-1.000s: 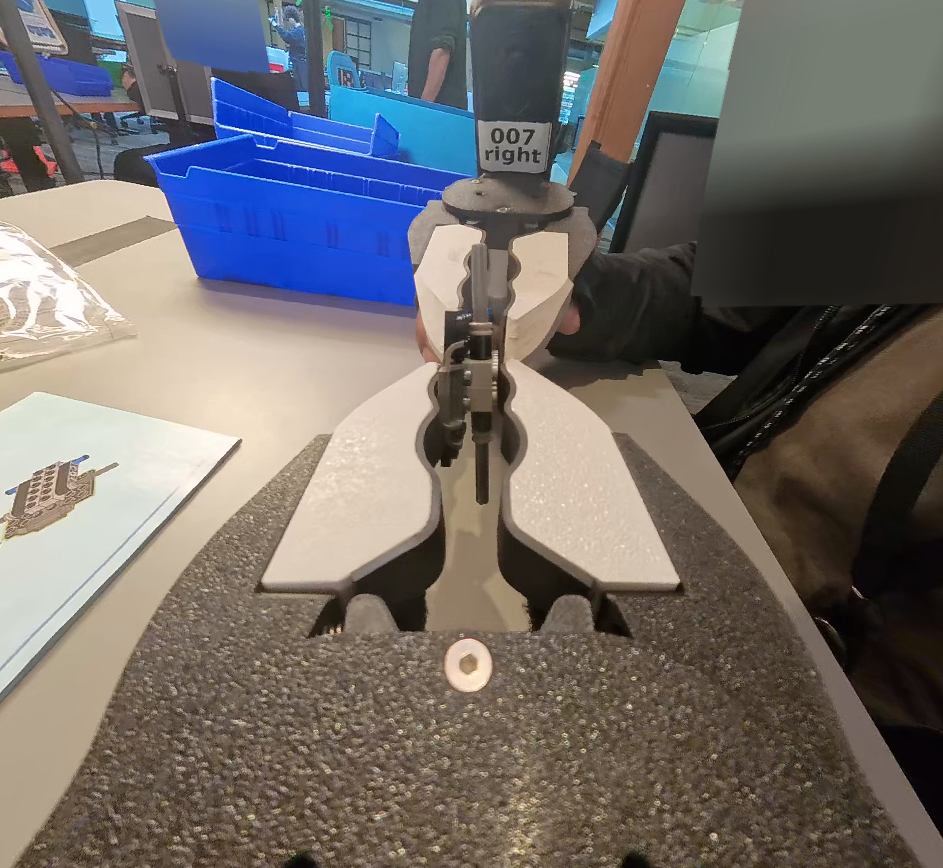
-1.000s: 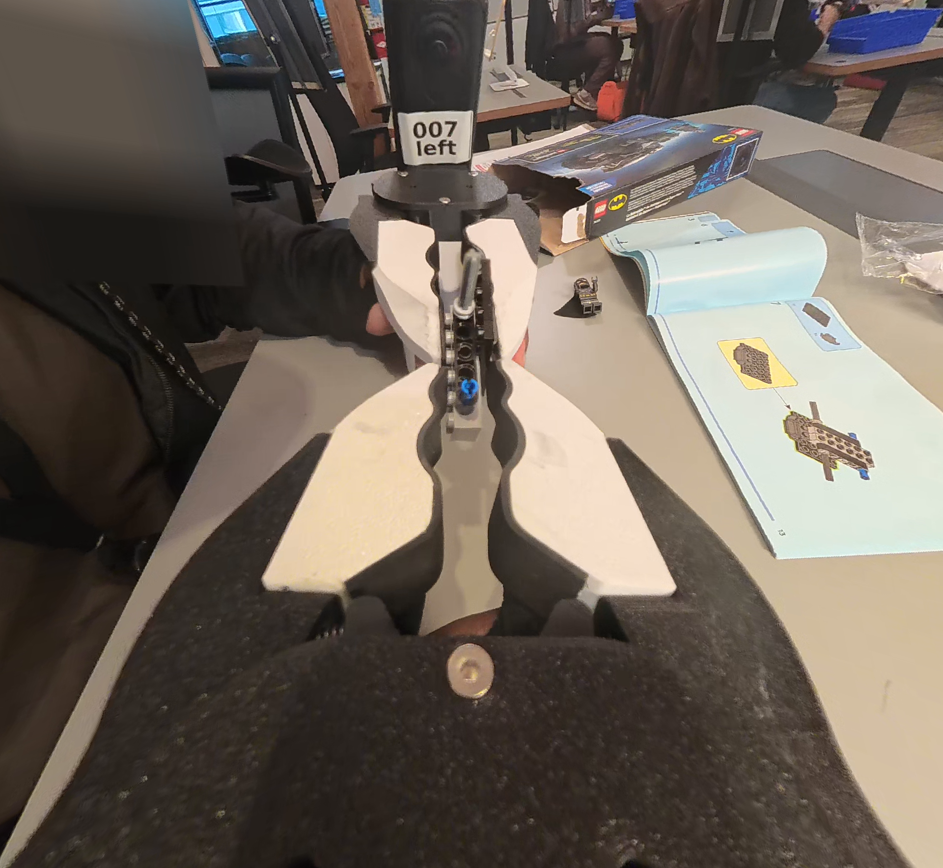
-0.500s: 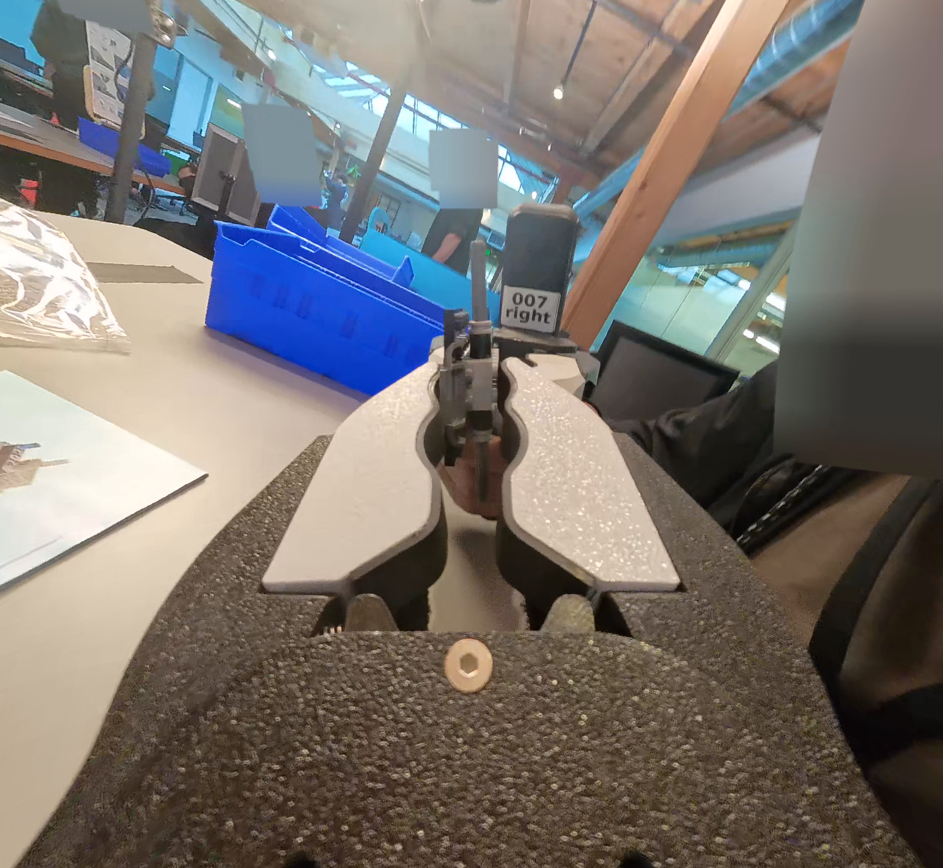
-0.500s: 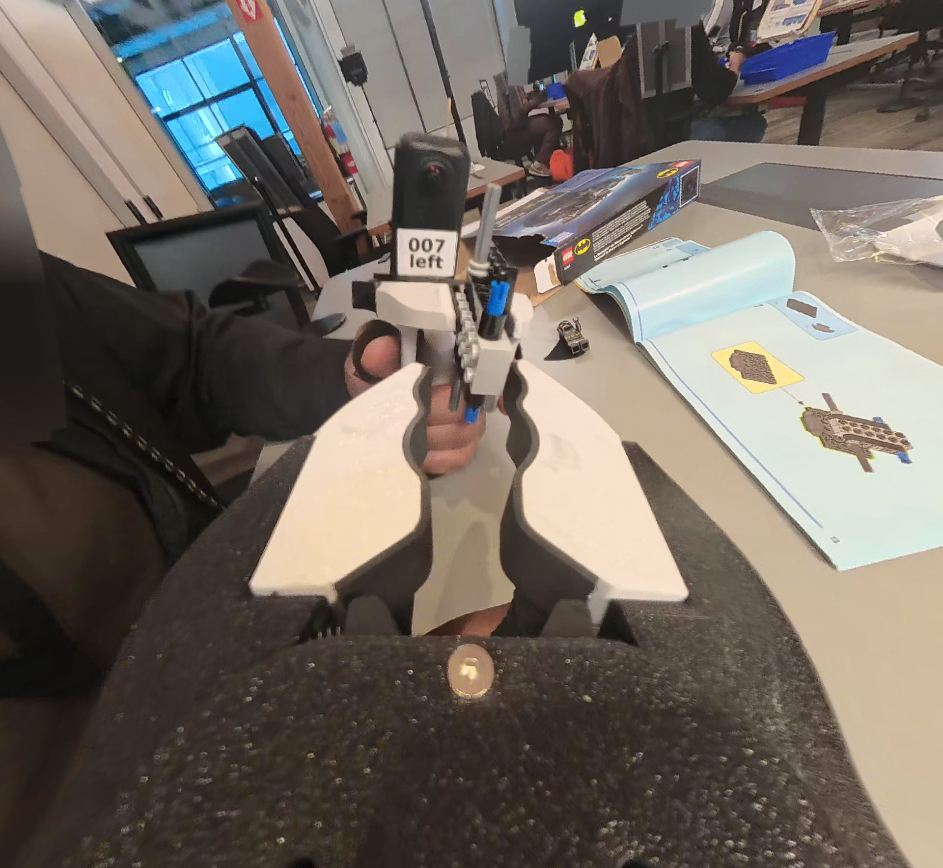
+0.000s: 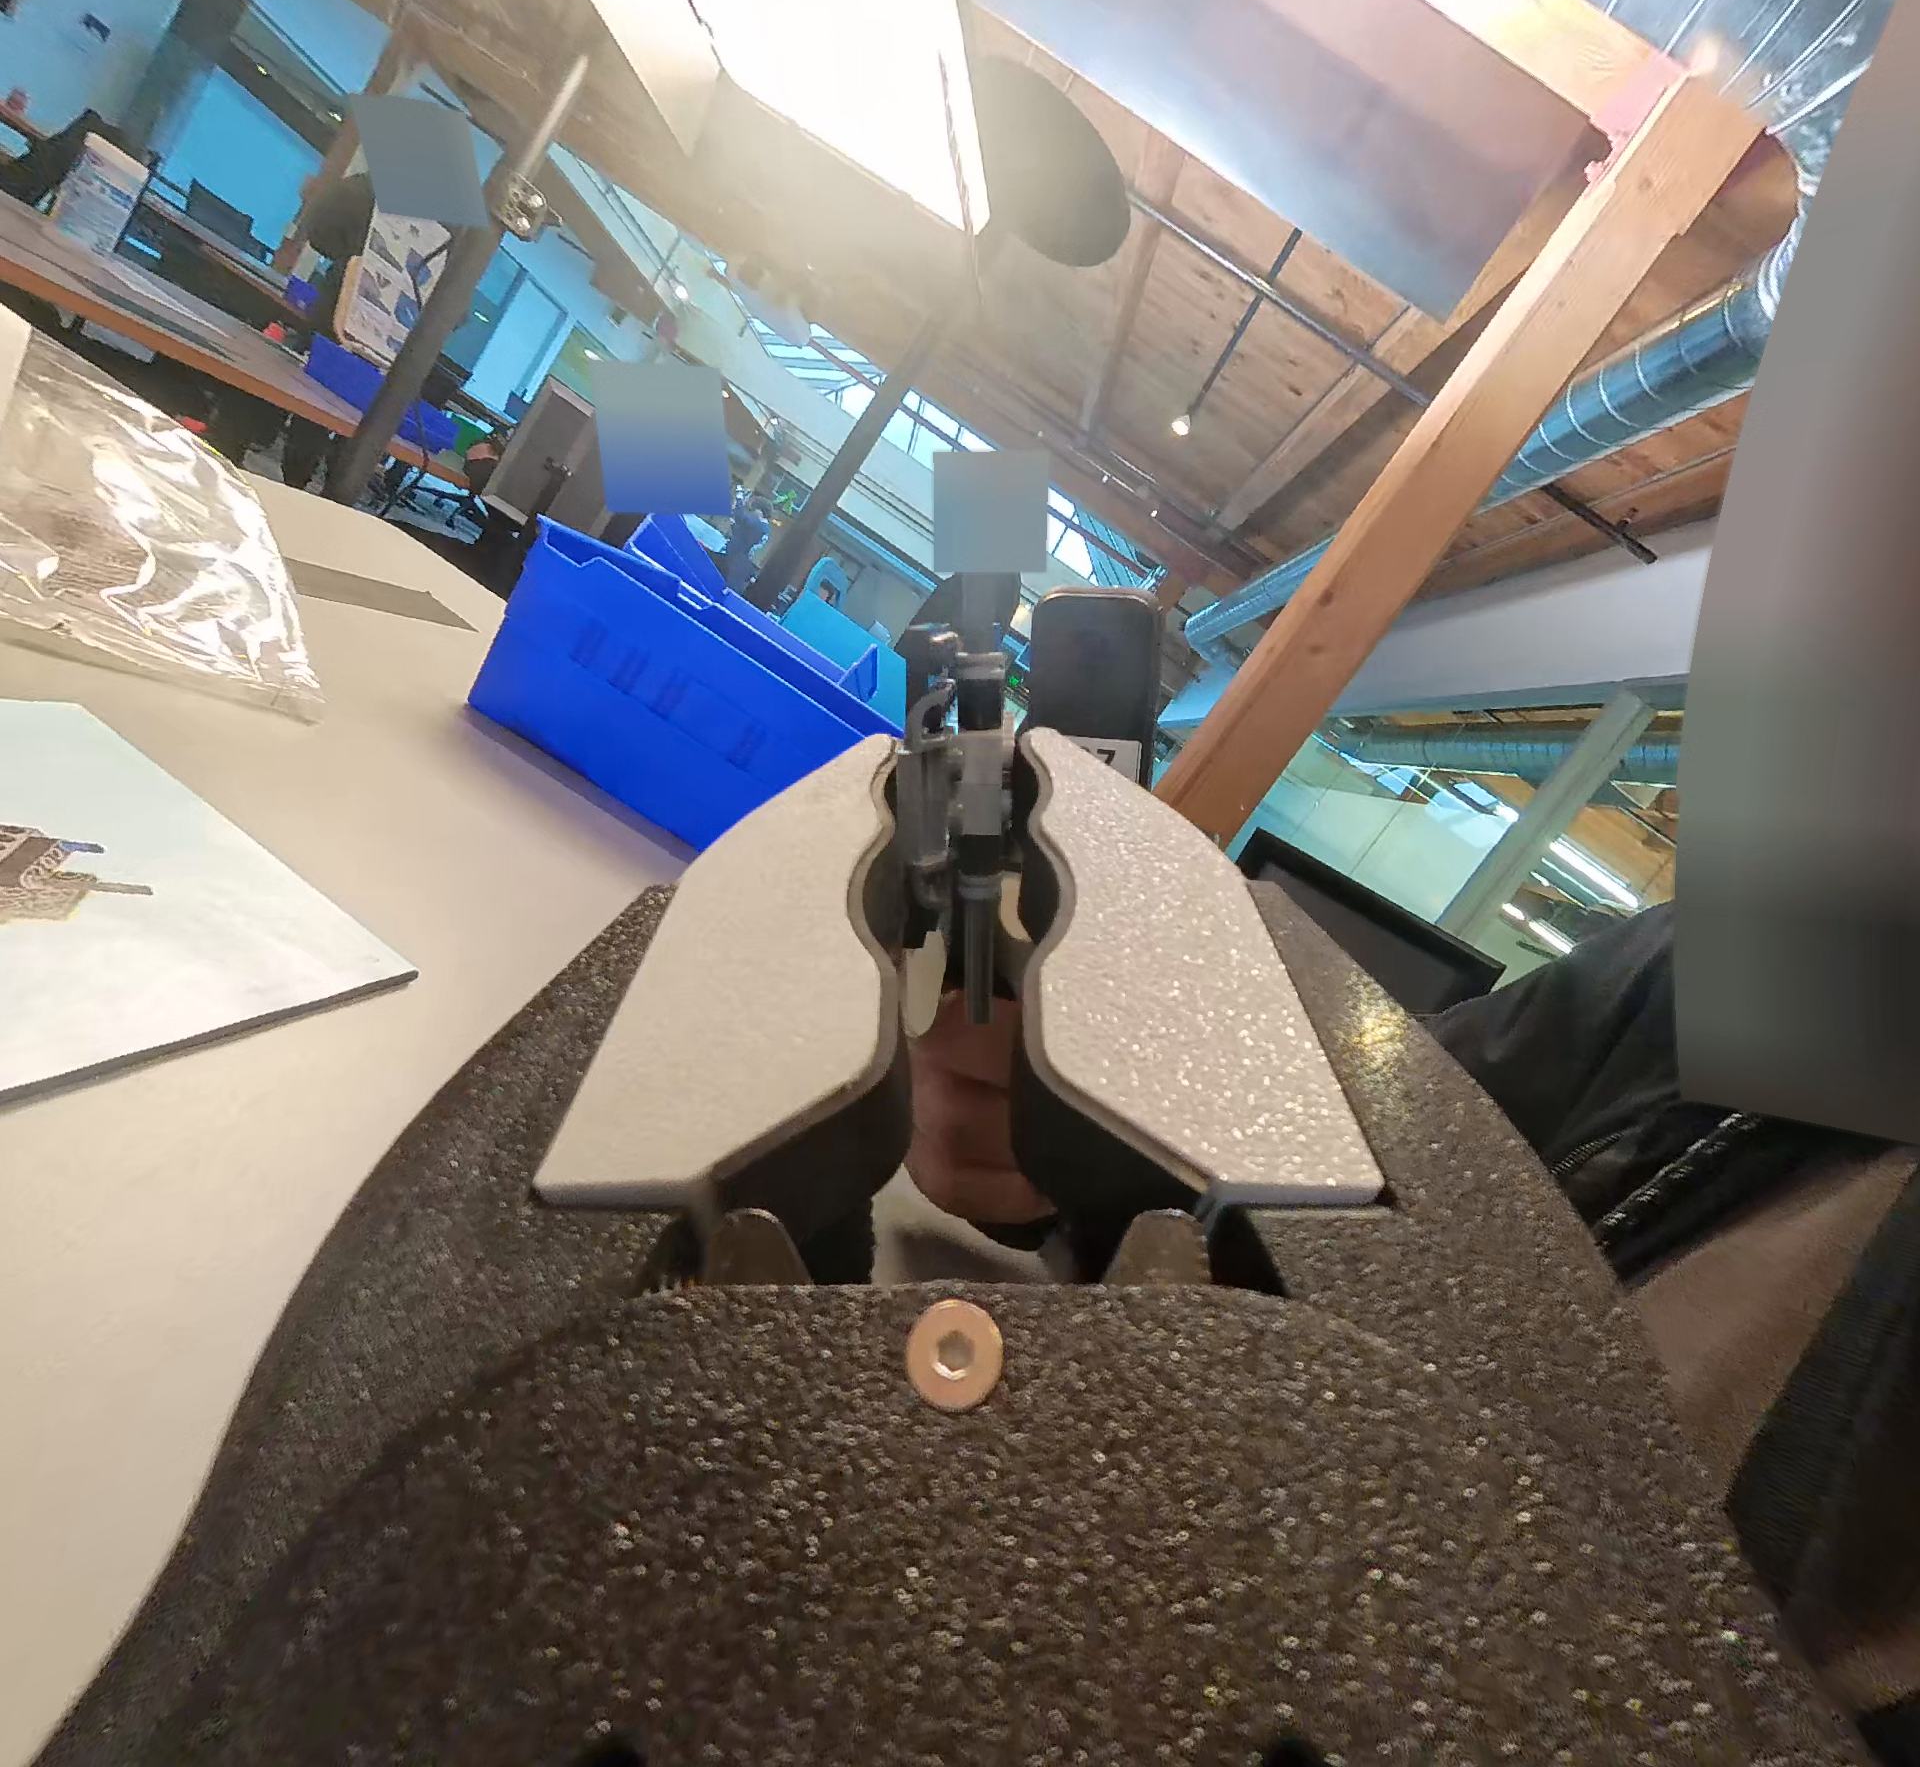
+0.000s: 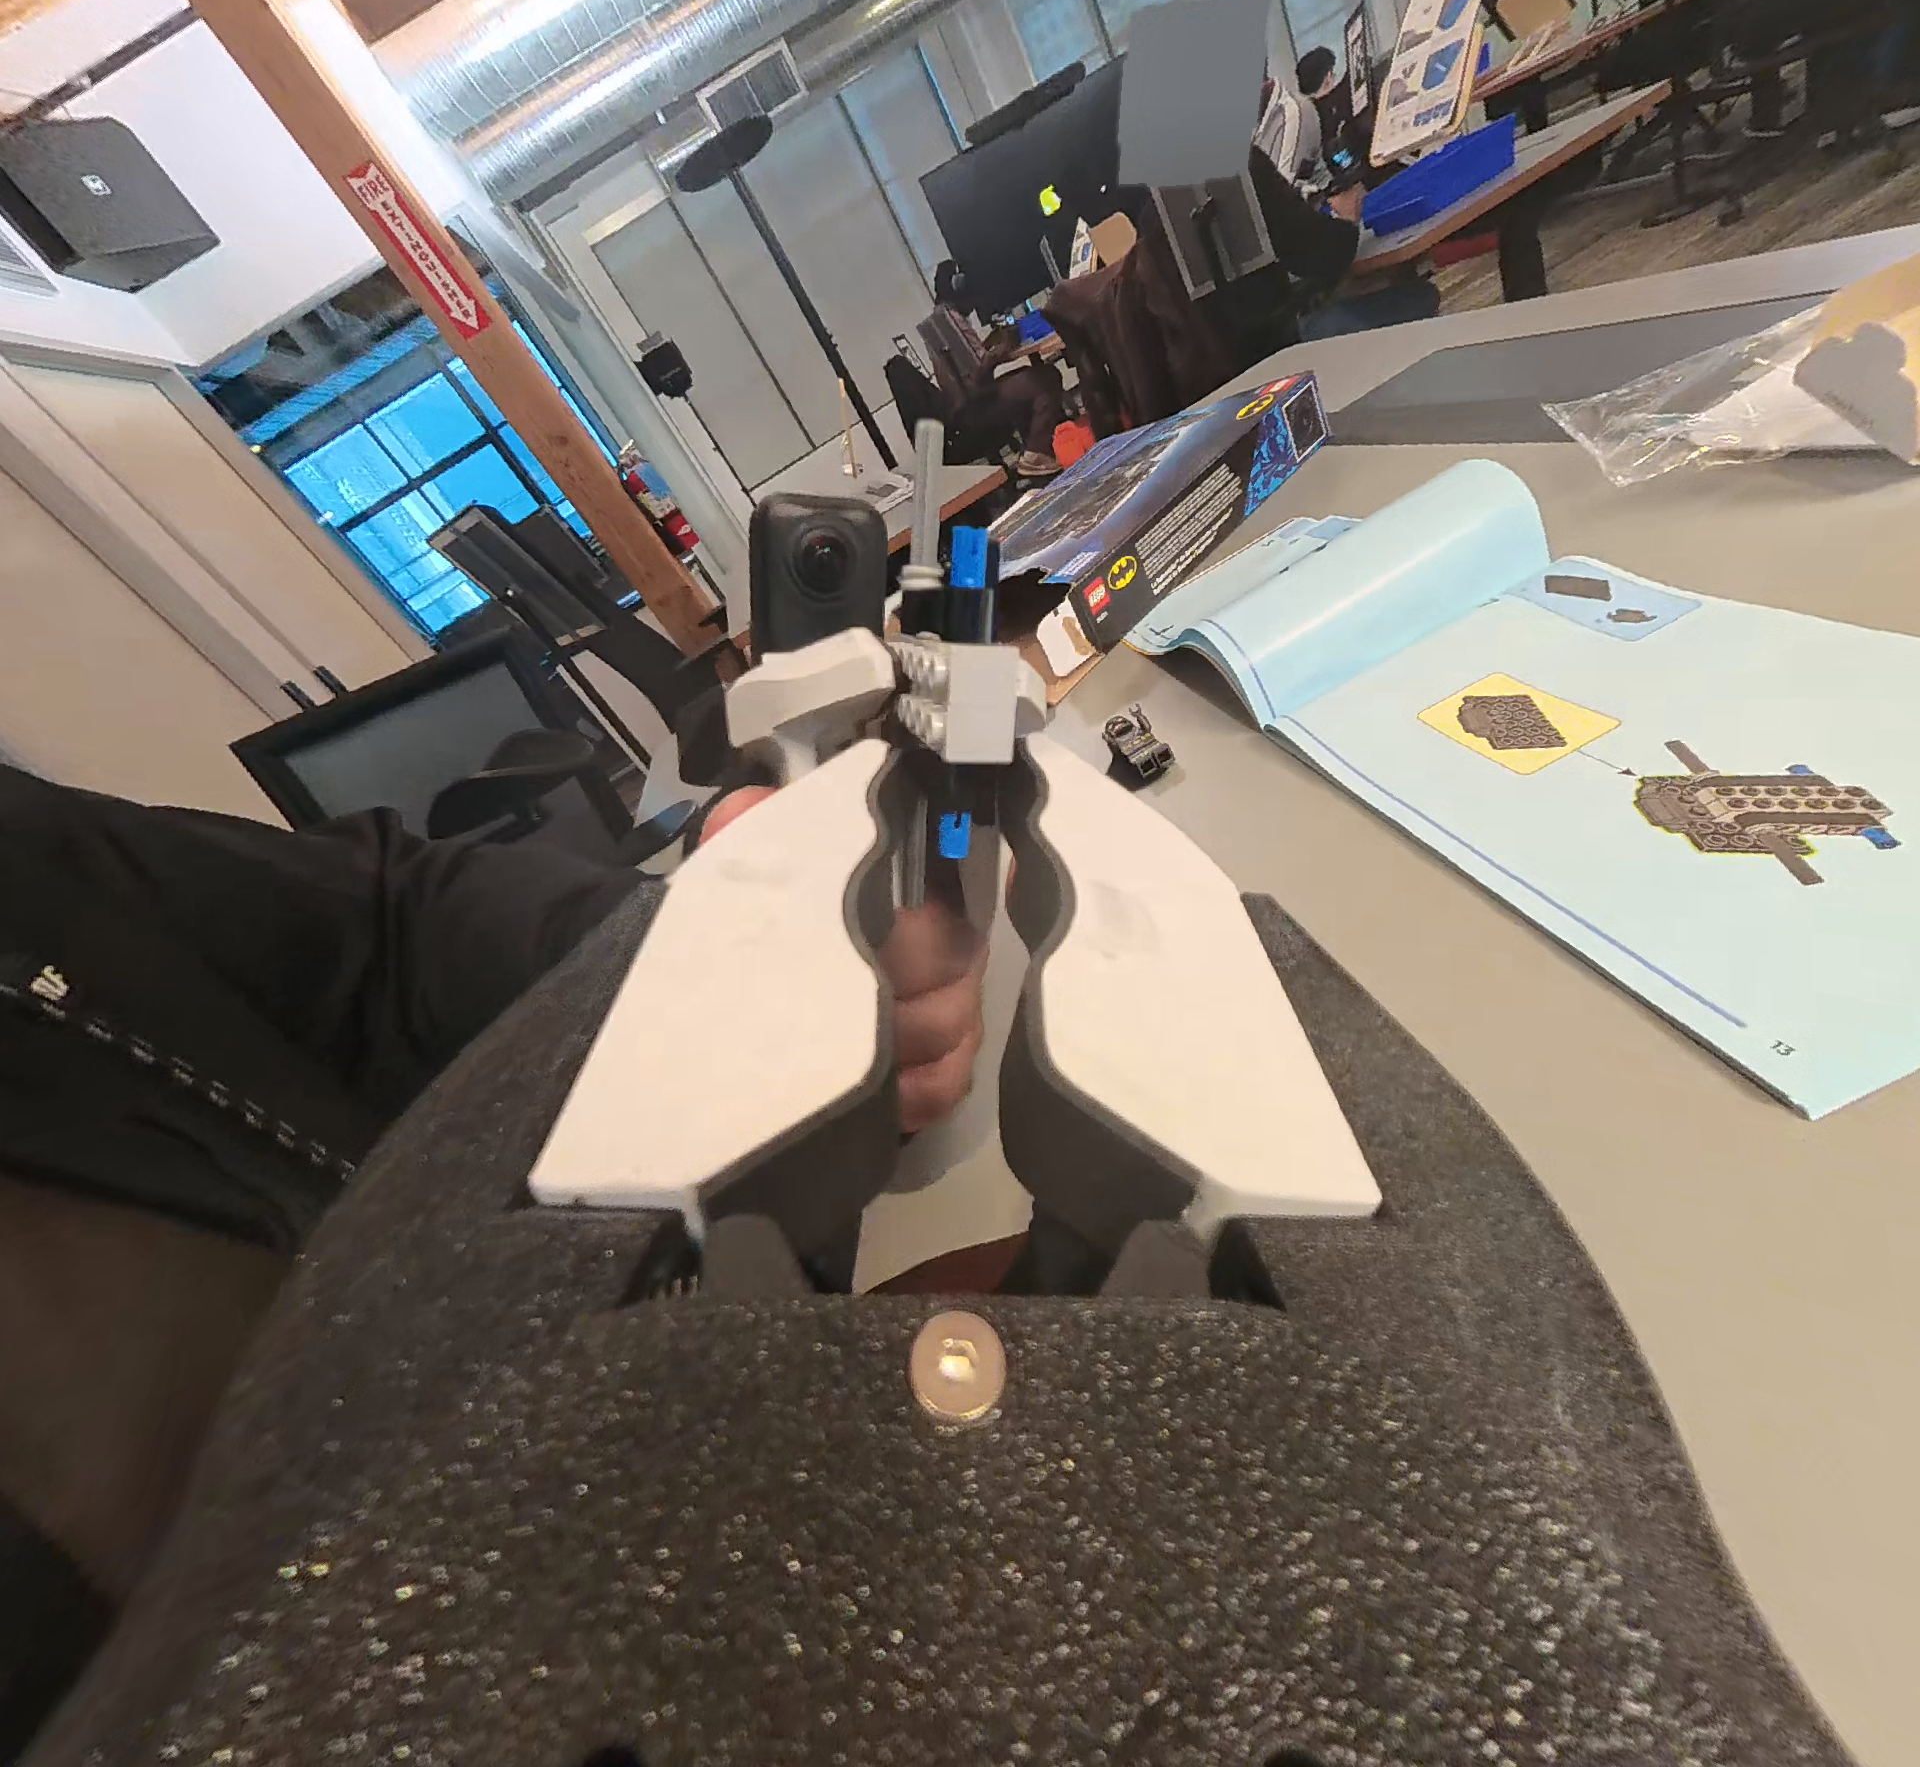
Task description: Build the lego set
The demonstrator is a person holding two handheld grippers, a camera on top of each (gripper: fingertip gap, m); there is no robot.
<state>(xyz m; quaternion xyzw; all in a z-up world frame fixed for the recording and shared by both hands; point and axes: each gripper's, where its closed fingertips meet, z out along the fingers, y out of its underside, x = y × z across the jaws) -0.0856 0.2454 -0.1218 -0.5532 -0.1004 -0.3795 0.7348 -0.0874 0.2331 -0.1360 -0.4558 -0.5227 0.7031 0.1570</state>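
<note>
My left gripper [image 5: 961, 761] is clenched on a small grey and black toy-brick assembly with a thin grey axle rod and blue pins [image 5: 956, 803], its pale textured fingers [image 5: 800, 907] pressing on the assembly from both sides. A second ago this gripper was angled down toward the grey tabletop [image 5: 395, 803] with the right gripper facing it tip to tip; now it is tilted up, so wooden ceiling beams and a bright light panel fill the upper view. The assembly has stayed in its grasp throughout.

My right gripper [image 6: 951, 761] sits just behind the left one's tips. The assembly [image 6: 961, 709] stands between its white fingers [image 6: 1122, 896], mostly above them, and I cannot tell whether they press on it. Half a second ago its jaws looked wider apart; they have narrowed since. The hand [image 6: 930, 1000] holding the left gripper shows through the gap.

On the table lie a pale blue open instruction booklet [image 6: 1558, 782], a dark blue printed cardboard box [image 6: 1174, 512], a small black toy figure [image 6: 1138, 741], a clear crinkled plastic bag [image 5: 135, 554] and a bright blue plastic bin [image 5: 644, 699]; none have shifted.
</note>
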